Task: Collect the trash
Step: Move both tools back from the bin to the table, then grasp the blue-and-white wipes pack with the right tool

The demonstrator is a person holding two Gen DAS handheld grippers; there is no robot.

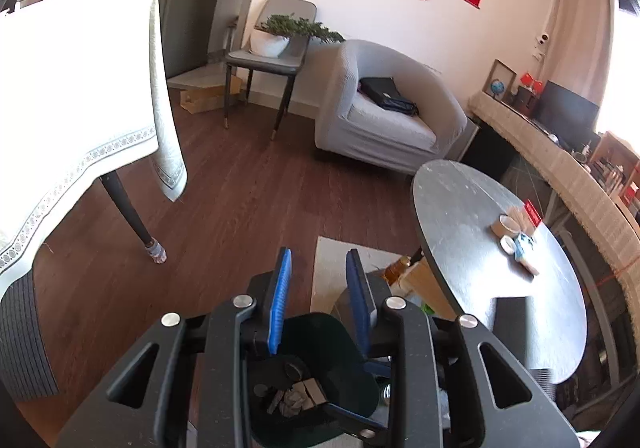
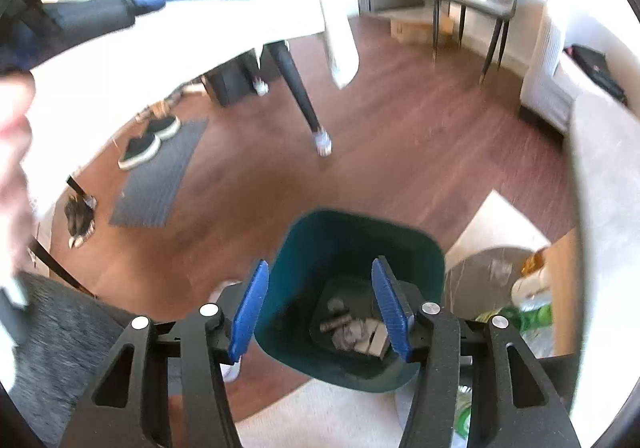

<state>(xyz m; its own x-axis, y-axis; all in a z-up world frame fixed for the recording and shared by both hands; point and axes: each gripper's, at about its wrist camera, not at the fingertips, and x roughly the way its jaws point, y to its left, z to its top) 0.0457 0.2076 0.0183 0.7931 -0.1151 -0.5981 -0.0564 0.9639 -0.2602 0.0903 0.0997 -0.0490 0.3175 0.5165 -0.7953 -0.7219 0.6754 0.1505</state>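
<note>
Hovering above the green bin point(image 2: 356, 248), the right gripper point(image 2: 320, 308) is shown open and empty. Crumpled trash point(image 2: 352, 332) lies in the bin directly below. The left gripper point(image 1: 320, 300), also over the bin, is seen nearly closed on nothing.

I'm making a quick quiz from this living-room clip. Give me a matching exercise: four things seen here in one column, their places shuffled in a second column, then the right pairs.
Things:
1. potted plant
2. black bag
3. crumpled trash
4. pair of shoes

Places:
A. inside the green bin
B. on the striped floor mat
C. on the grey chair
D. on the armchair seat

Pairs: 1-C, 2-D, 3-A, 4-B
</note>
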